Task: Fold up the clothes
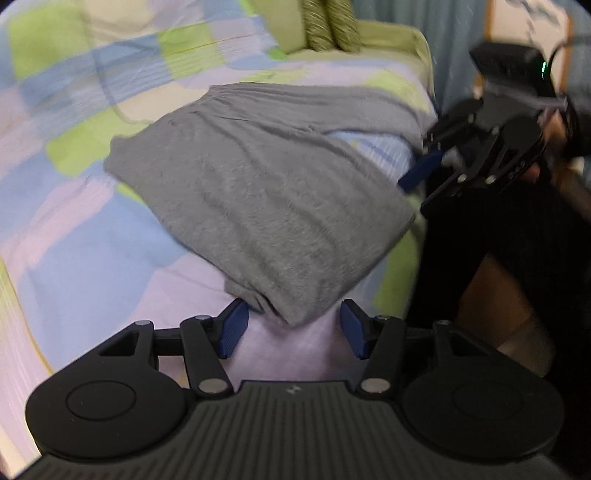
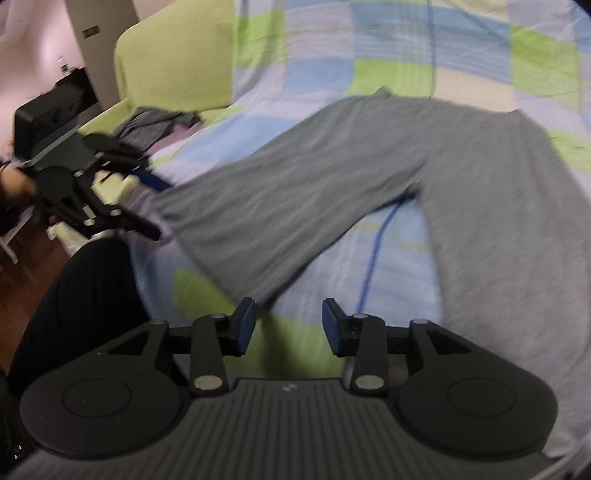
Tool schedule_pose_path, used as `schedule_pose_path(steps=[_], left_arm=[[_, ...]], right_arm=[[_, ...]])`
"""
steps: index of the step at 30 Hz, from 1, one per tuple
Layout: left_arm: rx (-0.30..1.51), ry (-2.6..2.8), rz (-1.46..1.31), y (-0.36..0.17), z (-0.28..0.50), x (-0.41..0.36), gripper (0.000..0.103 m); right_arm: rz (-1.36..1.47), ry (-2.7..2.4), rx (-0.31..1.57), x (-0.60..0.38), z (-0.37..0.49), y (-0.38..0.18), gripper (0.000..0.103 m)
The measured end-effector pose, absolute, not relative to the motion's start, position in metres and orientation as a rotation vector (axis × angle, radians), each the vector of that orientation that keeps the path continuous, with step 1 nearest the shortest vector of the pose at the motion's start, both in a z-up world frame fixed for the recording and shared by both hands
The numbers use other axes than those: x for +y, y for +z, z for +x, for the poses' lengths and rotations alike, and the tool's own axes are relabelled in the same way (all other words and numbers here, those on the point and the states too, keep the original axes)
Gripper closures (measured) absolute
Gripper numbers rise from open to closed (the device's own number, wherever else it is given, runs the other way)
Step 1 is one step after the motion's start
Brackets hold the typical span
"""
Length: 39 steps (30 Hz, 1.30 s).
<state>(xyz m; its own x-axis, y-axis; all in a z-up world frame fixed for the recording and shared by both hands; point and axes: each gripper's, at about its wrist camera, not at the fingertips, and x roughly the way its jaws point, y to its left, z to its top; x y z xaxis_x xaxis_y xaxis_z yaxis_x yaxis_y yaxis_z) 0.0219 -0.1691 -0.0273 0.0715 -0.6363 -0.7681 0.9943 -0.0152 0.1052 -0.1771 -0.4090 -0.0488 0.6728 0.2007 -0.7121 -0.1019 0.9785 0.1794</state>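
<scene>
Grey trousers (image 1: 258,192) lie spread on a bed with a checked cover; in the right wrist view the trousers (image 2: 332,184) show both legs spread apart. My left gripper (image 1: 291,328) is open and empty, its blue pads on either side of the hem of the near leg. My right gripper (image 2: 288,326) is open and empty, just in front of the hem of one leg. The right gripper shows in the left wrist view (image 1: 424,170) by the bed's edge. The left gripper shows in the right wrist view (image 2: 147,184) at the other leg's end.
The checked bed cover (image 1: 74,229) is blue, green and lilac. Green pillows (image 1: 328,26) stand at the back. A second grey garment (image 2: 155,125) lies near the green headboard (image 2: 173,59). The person's dark-clothed legs (image 1: 498,236) stand beside the bed.
</scene>
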Motion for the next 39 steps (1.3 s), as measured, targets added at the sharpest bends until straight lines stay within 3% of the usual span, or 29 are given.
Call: schedule_pose_path(steps=[2, 8, 11, 14, 16, 18, 20, 21, 22, 27, 31, 33, 34, 35, 39], left_arm=[[0.496, -1.420, 0.849, -0.030, 0.017, -0.173, 0.039], [0.458, -1.480, 0.820, -0.025, 0.020, -0.172, 0.039], [0.507, -1.534, 0.784, -0.024, 0.022, -0.174, 0.054], [0.557, -1.550, 0.788, -0.022, 0.021, -0.176, 0.059], [0.595, -1.562, 0.792, -0.020, 0.021, -0.177, 0.074], [0.637, -1.574, 0.791, -0.016, 0.022, -0.173, 0.082], [0.681, -1.588, 0.770, -0.014, 0.024, -0.169, 0.082], [0.705, -1.596, 0.756, -0.013, 0.024, -0.167, 0.082], [0.733, -1.606, 0.735, -0.012, 0.025, -0.165, 0.082], [0.801, -1.655, 0.655, -0.008, 0.024, -0.153, 0.082], [0.768, -1.572, 0.662, -0.010, 0.025, -0.147, 0.079], [0.754, -1.547, 0.651, -0.012, 0.026, -0.147, 0.072], [0.744, -1.540, 0.647, -0.014, 0.026, -0.147, 0.063], [0.738, -1.534, 0.649, -0.016, 0.026, -0.148, 0.061], [0.712, -1.535, 0.630, -0.020, 0.026, -0.153, 0.063]], right_arm=[[0.003, 0.196, 0.774, -0.396, -0.176, -0.052, 0.065], [-0.188, 0.264, 0.667, -0.377, -0.172, -0.051, 0.065], [-0.171, 0.296, 0.632, -0.375, -0.171, -0.049, 0.065], [-0.149, 0.337, 0.628, -0.374, -0.170, -0.049, 0.065], [-0.115, 0.372, 0.639, -0.372, -0.169, -0.049, 0.065], [-0.098, 0.383, 0.649, -0.370, -0.168, -0.050, 0.065], [-0.052, 0.410, 0.676, -0.370, -0.168, -0.051, 0.075], [-0.030, 0.418, 0.683, -0.371, -0.167, -0.051, 0.087], [0.017, 0.430, 0.695, -0.374, -0.166, -0.051, 0.094], [0.272, 0.521, 0.723, -0.393, -0.169, -0.045, 0.102], [0.320, 0.509, 0.777, -0.397, -0.176, -0.046, 0.100], [0.274, 0.460, 0.773, -0.395, -0.179, -0.047, 0.094], [0.246, 0.424, 0.759, -0.395, -0.181, -0.047, 0.084], [0.217, 0.388, 0.744, -0.395, -0.183, -0.048, 0.069], [0.157, 0.316, 0.713, -0.394, -0.185, -0.053, 0.067]])
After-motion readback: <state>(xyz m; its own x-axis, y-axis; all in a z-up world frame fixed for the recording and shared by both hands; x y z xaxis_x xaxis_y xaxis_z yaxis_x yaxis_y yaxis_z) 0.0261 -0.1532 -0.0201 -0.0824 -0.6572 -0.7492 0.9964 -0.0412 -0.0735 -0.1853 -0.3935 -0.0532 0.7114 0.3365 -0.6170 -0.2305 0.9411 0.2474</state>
